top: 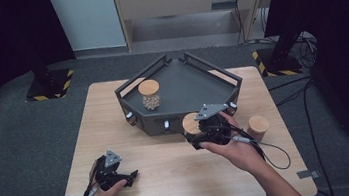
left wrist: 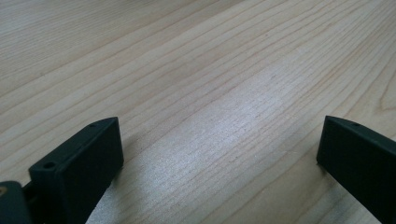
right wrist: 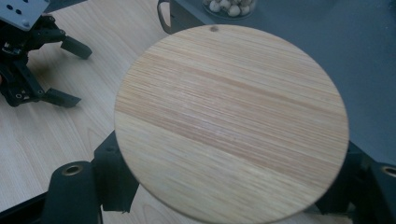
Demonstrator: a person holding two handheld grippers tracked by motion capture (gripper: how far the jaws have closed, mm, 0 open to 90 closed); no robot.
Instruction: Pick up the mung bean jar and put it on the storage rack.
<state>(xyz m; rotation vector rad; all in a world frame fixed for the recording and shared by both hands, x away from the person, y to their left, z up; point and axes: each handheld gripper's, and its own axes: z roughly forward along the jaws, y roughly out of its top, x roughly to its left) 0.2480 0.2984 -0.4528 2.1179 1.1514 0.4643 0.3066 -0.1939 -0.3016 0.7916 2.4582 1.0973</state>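
Note:
My right gripper (top: pixel 195 136) is shut on a jar with a round bamboo lid (top: pixel 190 122), held just in front of the dark grey tray (top: pixel 181 84). In the right gripper view the lid (right wrist: pixel 231 121) hides the jar's body, and a black jaw stands on each side beneath it. A second lidded jar (top: pixel 150 95) with pale beads stands in the tray's left part; its beads (right wrist: pixel 229 7) show at the top edge. A third jar (top: pixel 257 127) stands on the table right of my right hand. My left gripper (top: pixel 131 176) rests open on the table at the front left, jaws wide apart over bare wood (left wrist: pixel 219 149).
The tray has raised handle rails and sits at the table's (top: pixel 172 179) back centre. My left gripper (right wrist: pixel 32 60) lies off to the held jar's left. A cable (top: pixel 274 148) loops behind my right hand. Dark floor surrounds the table.

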